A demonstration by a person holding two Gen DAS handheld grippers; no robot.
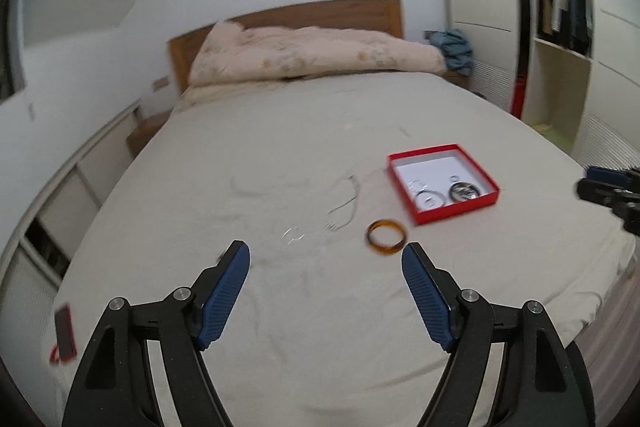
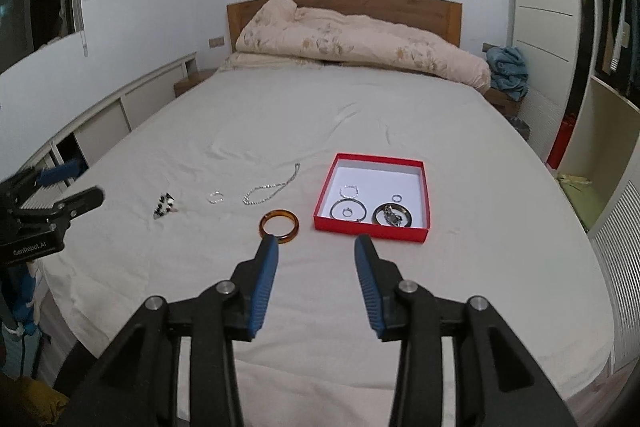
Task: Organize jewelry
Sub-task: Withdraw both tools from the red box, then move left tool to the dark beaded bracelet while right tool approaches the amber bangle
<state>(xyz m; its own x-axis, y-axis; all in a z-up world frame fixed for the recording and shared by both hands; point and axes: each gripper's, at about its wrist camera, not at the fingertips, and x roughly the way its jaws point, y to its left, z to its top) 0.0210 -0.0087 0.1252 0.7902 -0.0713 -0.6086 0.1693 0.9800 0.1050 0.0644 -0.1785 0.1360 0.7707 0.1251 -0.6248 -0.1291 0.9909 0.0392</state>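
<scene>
A red box [image 2: 420, 235] with a white inside lies on the bed and holds several rings and bangles [image 2: 348, 209]; it also shows in the left wrist view [image 1: 456, 213]. An amber bangle [image 2: 279, 221] [image 1: 386, 237] lies just left of the box. A silver chain [image 2: 272, 187] [image 1: 346, 205], a small silver ring [image 2: 215, 197] [image 1: 292, 233] and a black-and-white hair clip [image 2: 165, 205] lie further left. My right gripper [image 2: 316, 247] is open and empty, above the sheet in front of the bangle and box. My left gripper [image 1: 326, 255] is open and empty, and blurred.
The bed sheet [image 2: 320, 327] reaches a wooden headboard [image 2: 440, 9] with a rolled pink duvet [image 2: 360, 47]. A wardrobe [image 2: 600, 147] stands at the right, low cabinets [image 2: 100, 123] at the left. A red phone [image 1: 66, 333] lies at the bed's left edge.
</scene>
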